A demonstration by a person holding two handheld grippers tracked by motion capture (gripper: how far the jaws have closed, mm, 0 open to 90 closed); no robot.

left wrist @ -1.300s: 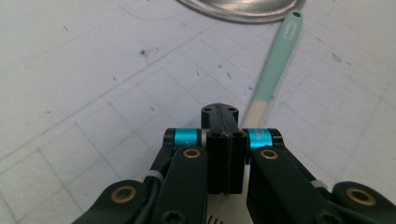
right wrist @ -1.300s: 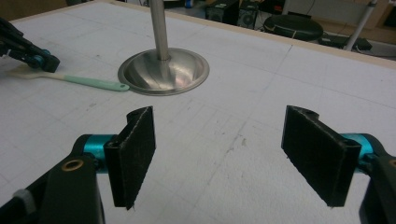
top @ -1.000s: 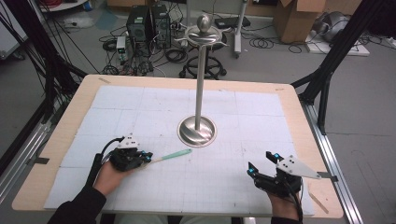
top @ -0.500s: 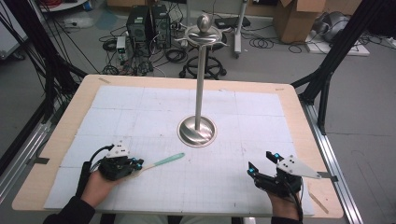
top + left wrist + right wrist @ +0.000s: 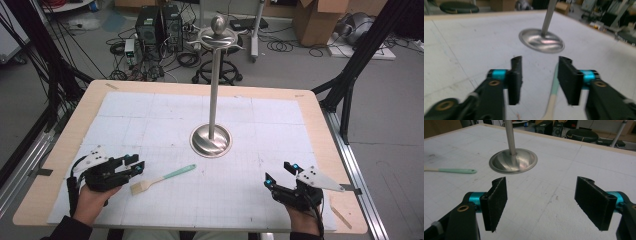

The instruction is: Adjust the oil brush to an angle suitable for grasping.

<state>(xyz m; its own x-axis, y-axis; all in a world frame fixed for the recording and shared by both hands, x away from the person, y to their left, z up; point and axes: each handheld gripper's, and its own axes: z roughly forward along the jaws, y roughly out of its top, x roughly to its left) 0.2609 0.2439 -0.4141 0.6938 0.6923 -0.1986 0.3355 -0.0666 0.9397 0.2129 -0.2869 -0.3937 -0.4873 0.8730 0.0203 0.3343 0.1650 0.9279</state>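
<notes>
A brush with a mint-green handle and a pale head (image 5: 162, 178) lies flat on the white gridded mat, just right of my left gripper (image 5: 136, 164). The left jaws have just been opening and stand apart. In the left gripper view the handle (image 5: 554, 85) runs along the mat beside the right jaw of the left gripper (image 5: 539, 62), and no pad presses on it. My right gripper (image 5: 279, 173) rests near the front right of the mat, open and empty. In the right gripper view, the right gripper (image 5: 542, 181) faces the stand, with the brush handle (image 5: 456, 170) far to the left.
A tall steel stand with a round base (image 5: 211, 140) and a dish-like top (image 5: 218, 36) rises from the middle of the mat. The wooden table edge (image 5: 90, 107) frames the mat. Computers, cables and boxes lie on the floor beyond.
The left gripper drew back to the left and opened, letting go of the brush, which now lies on the mat. The right gripper kept still.
</notes>
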